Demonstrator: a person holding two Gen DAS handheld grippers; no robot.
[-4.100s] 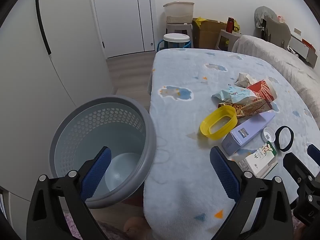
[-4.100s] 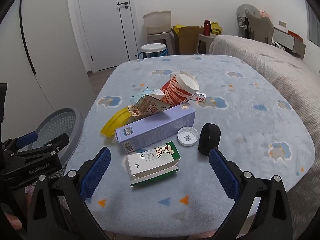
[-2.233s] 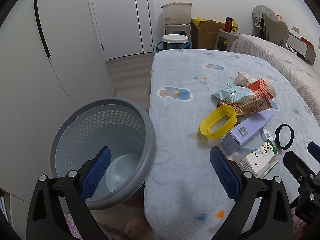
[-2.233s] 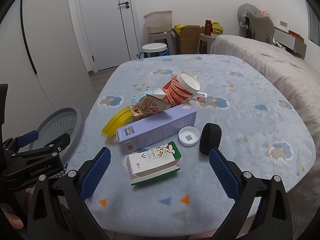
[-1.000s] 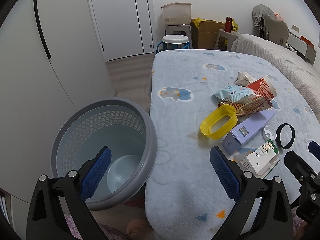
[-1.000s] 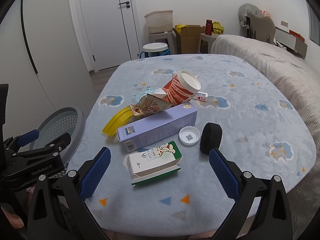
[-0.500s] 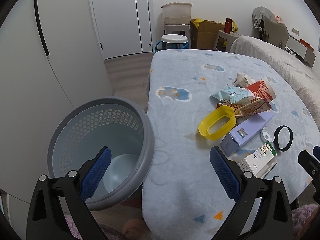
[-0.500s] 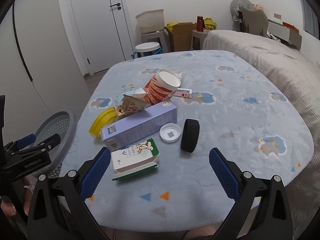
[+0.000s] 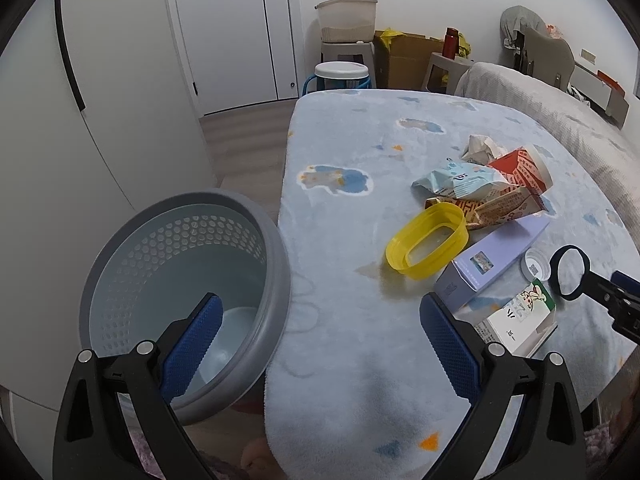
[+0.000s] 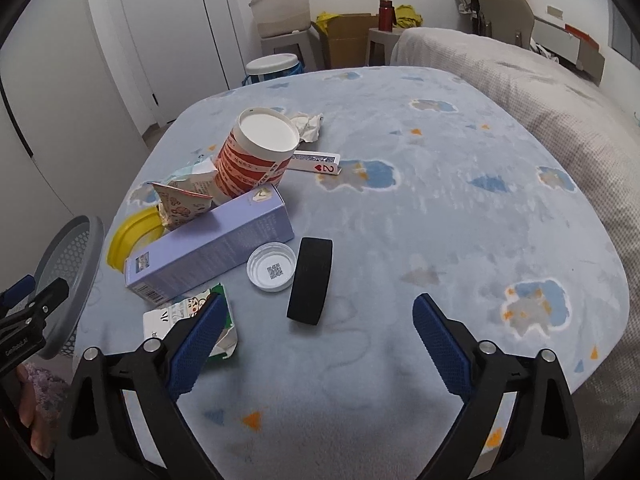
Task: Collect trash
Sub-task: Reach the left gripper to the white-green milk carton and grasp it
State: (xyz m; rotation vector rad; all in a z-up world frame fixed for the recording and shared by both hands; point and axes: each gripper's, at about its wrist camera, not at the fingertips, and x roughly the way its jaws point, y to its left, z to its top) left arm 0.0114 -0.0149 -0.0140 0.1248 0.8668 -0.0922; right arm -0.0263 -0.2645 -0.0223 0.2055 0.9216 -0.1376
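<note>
Trash lies on a blue-blanketed table (image 10: 440, 208): a red paper cup (image 10: 256, 156), a purple box (image 10: 212, 248), a yellow plastic ring (image 9: 426, 246), snack wrappers (image 9: 460, 184), a white bottle cap (image 10: 272, 266), a black ring (image 10: 311, 280), a small green-and-white carton (image 10: 176, 314) and a crumpled tissue (image 10: 306, 126). A grey perforated bin (image 9: 184, 288) stands left of the table. My left gripper (image 9: 320, 344) is open and empty between the bin and the table edge. My right gripper (image 10: 316, 340) is open and empty, just in front of the black ring.
A playing card (image 10: 316, 162) lies behind the cup. A beige bed (image 10: 540, 92) runs along the right. A white stool (image 9: 340, 74), boxes (image 9: 408, 58) and a white door (image 9: 232, 28) are at the back.
My right gripper has moved forward and right over the table towards the black ring. The left gripper has barely shifted.
</note>
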